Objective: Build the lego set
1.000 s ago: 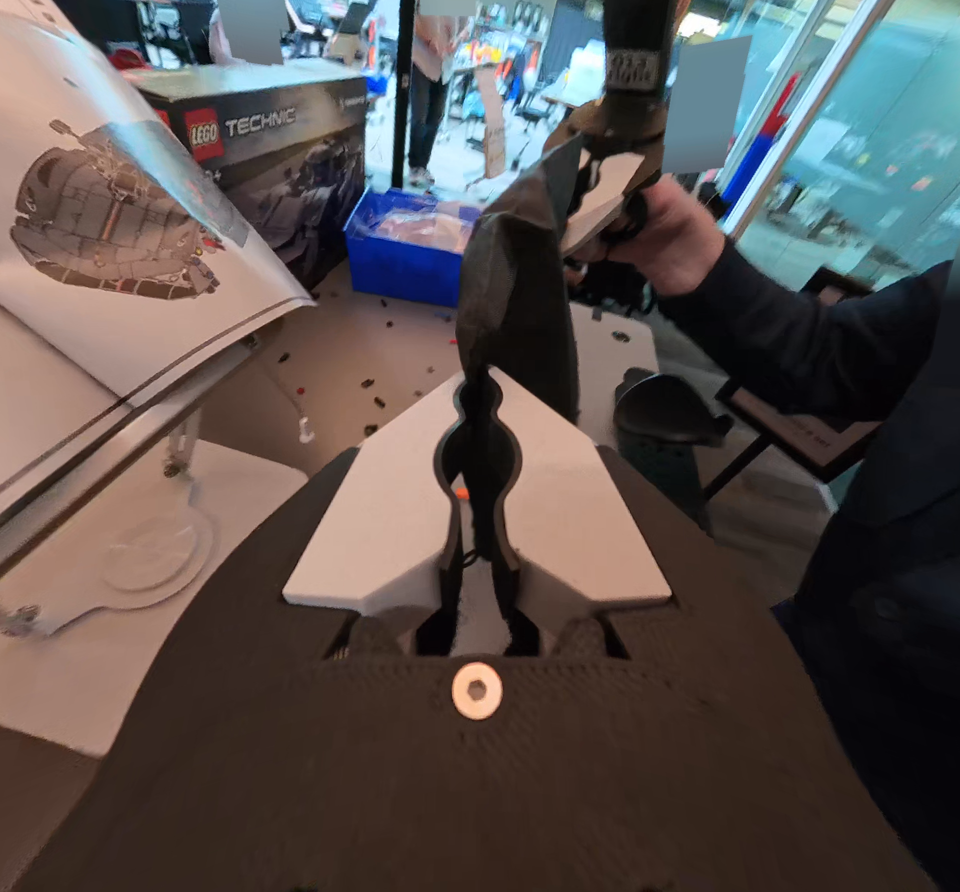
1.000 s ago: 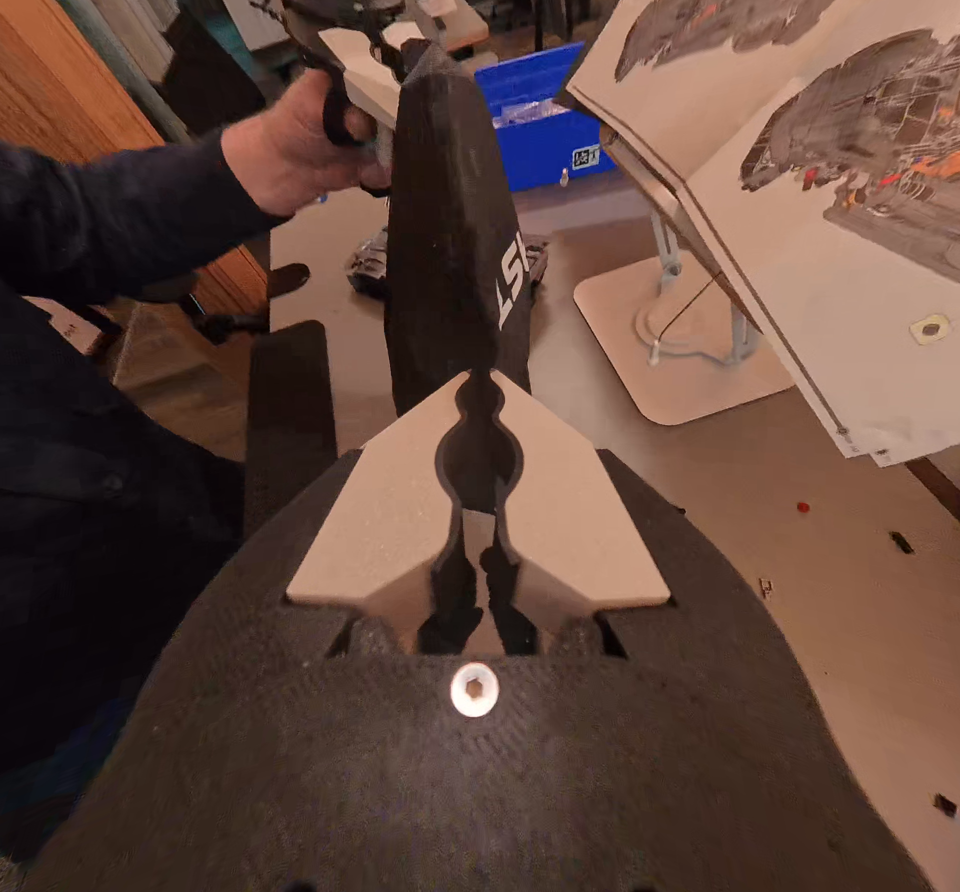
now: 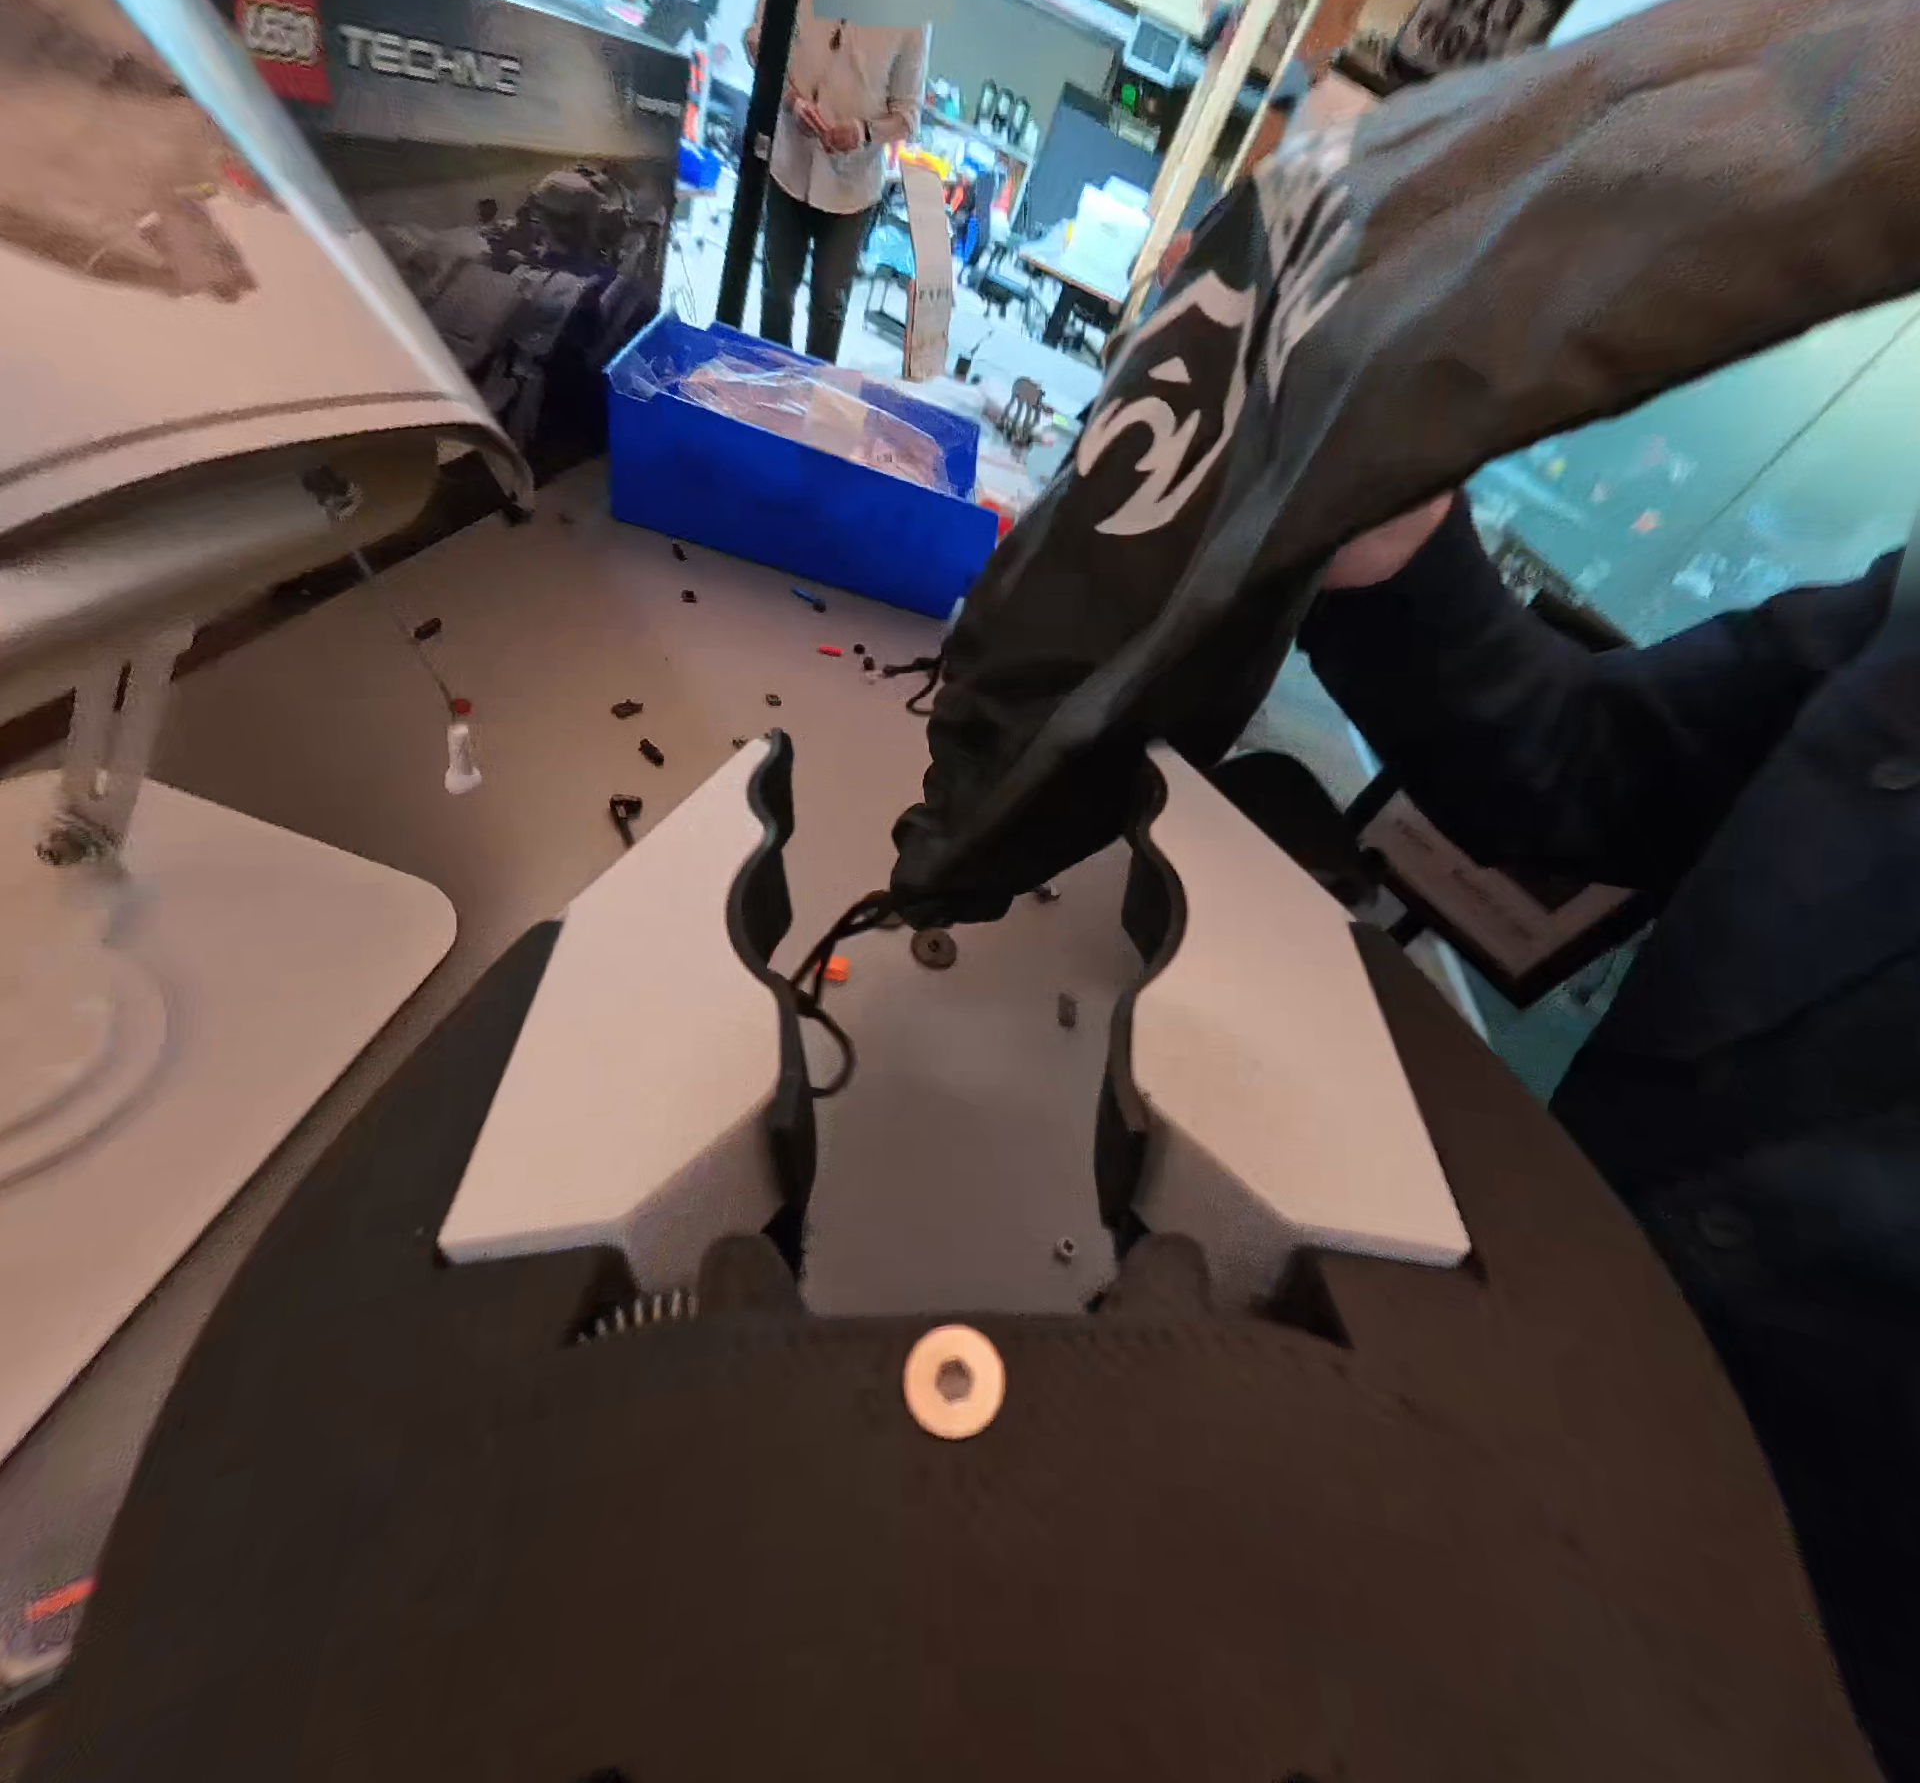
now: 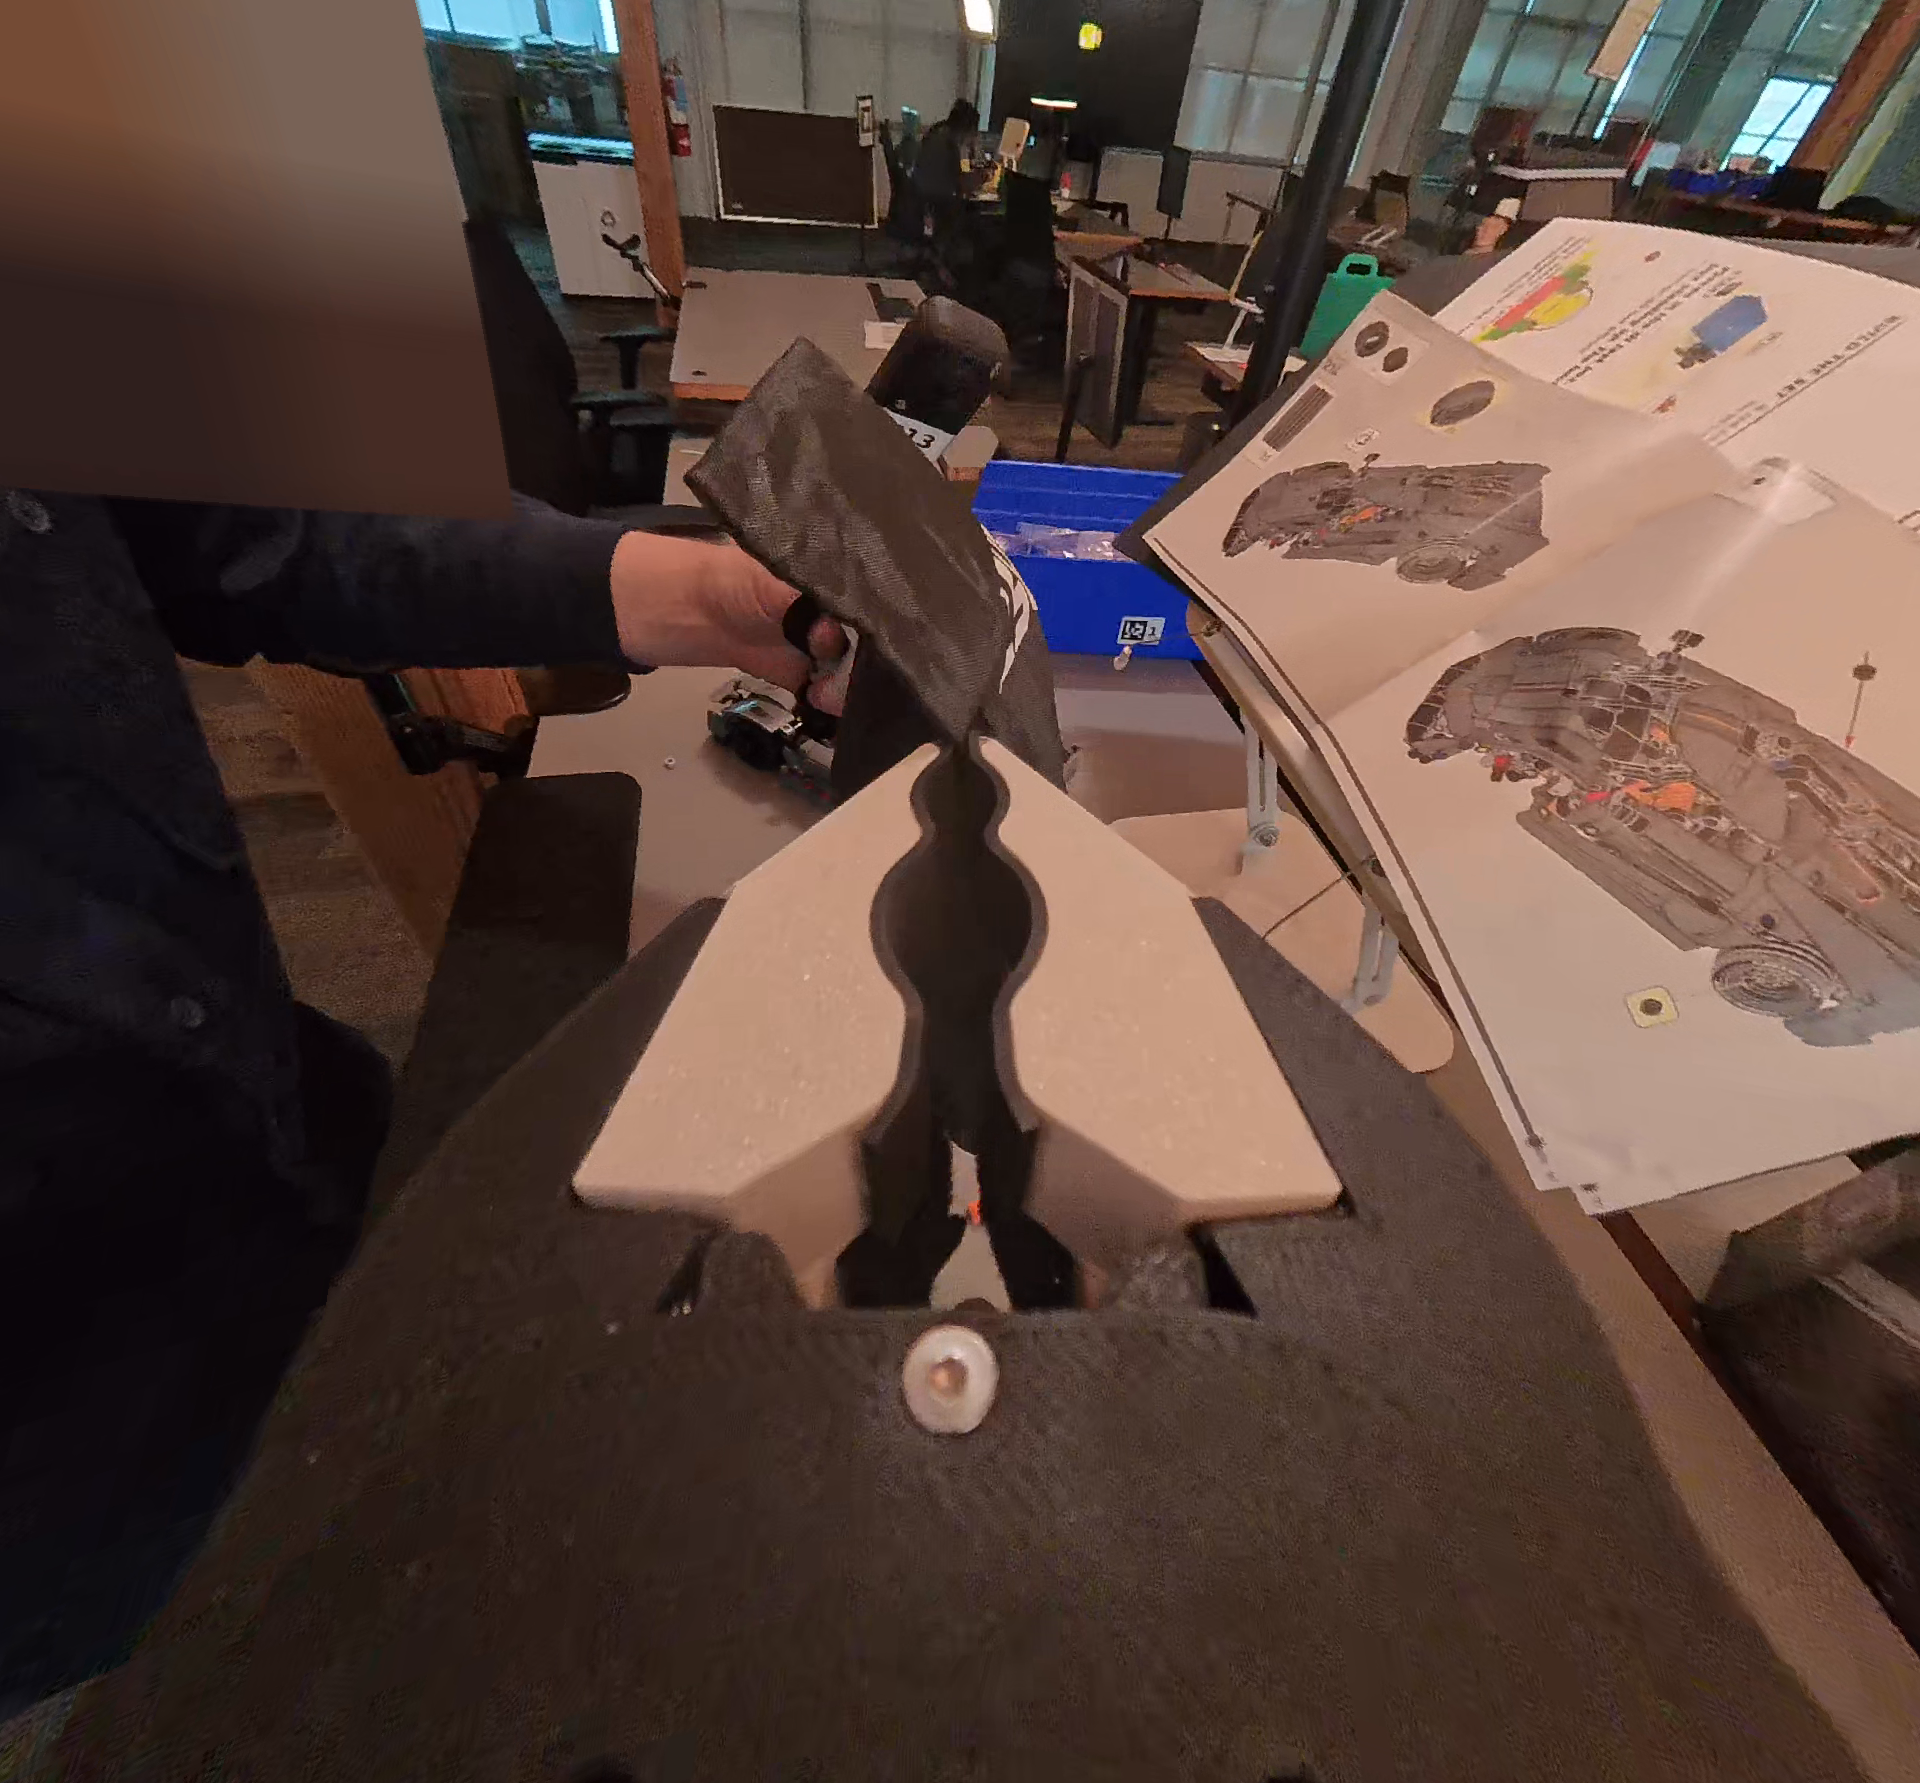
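We see a grey table (image 3: pixel 582 694) bearing an open instruction booklet (image 4: pixel 1558 798) on a stand, a blue bin (image 3: pixel 790 507) and scattered lego pieces (image 3: pixel 644 746). A black drawstring bag (image 3: pixel 1195 528) hangs between our grippers: right gripper (image 4: pixel 961 746) jaws pinch its fabric; left gripper (image 3: pixel 956 798) jaws spread beneath.

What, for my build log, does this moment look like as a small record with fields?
left gripper: open, fingers either side of the bag's mouth
right gripper: shut on black drawstring bag, held tilted, mouth down
below bag mouth: orange piece and dark round piece on table
farther on table: scattered small pieces
behind: blue bin, set box
instruction booklet: open on a stand
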A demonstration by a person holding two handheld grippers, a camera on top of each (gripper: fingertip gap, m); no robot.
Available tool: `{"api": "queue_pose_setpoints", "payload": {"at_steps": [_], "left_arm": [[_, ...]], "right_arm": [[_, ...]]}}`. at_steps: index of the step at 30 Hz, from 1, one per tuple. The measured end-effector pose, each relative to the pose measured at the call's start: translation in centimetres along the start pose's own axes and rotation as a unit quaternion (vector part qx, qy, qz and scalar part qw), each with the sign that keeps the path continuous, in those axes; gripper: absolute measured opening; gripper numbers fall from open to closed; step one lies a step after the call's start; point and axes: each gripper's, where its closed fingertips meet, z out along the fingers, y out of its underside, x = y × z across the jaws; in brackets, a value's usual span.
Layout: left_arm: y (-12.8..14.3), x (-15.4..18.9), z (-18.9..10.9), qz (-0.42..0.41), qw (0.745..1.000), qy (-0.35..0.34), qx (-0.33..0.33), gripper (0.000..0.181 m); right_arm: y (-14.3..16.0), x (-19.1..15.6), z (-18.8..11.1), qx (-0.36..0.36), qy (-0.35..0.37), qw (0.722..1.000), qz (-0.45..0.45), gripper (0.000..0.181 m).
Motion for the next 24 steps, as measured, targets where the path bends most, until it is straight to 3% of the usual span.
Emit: {"api": "queue_pose_setpoints", "payload": {"at_steps": [5,7,11,15,19,21,23,24], "left_arm": [[0.5,3.4,1.9,0.043,0.996,0.078,-0.027,0.009],[0.3,3.7,2.0,0.051,0.995,0.079,-0.021,0.000],[0.3,3.9,1.5,0.055,0.995,0.080,-0.022,0.000],[-0.7,2.8,0.9,0.084,0.996,0.030,-0.022,0.000],[-2.4,2.7,0.0,0.173,0.984,-0.031,-0.035,0.000],[-3.4,3.2,-0.3,0.240,0.968,-0.058,-0.049,0.000],[-4.4,4.0,-0.5,0.299,0.949,-0.076,-0.064,0.000],[-4.8,4.3,-0.6,0.324,0.939,-0.085,-0.072,0.000]], "right_arm": [[-0.5,-0.4,0.0,0.014,-0.008,1.000,0.002,0.000],[-0.1,-0.5,0.0,0.010,-0.012,1.000,0.008,0.000],[1.0,-0.1,-0.8,-0.005,0.000,1.000,0.015,0.000],[1.9,-0.4,-1.6,-0.016,0.002,1.000,0.019,0.000],[3.5,-3.4,-2.3,-0.047,-0.069,0.996,0.019,0.001],[4.5,-4.5,-2.8,-0.066,-0.102,0.991,0.049,0.028],[5.1,-5.0,-4.0,-0.070,-0.133,0.985,0.080,0.036],[5.1,-4.3,-4.5,-0.068,-0.117,0.987,0.088,0.040]]}}
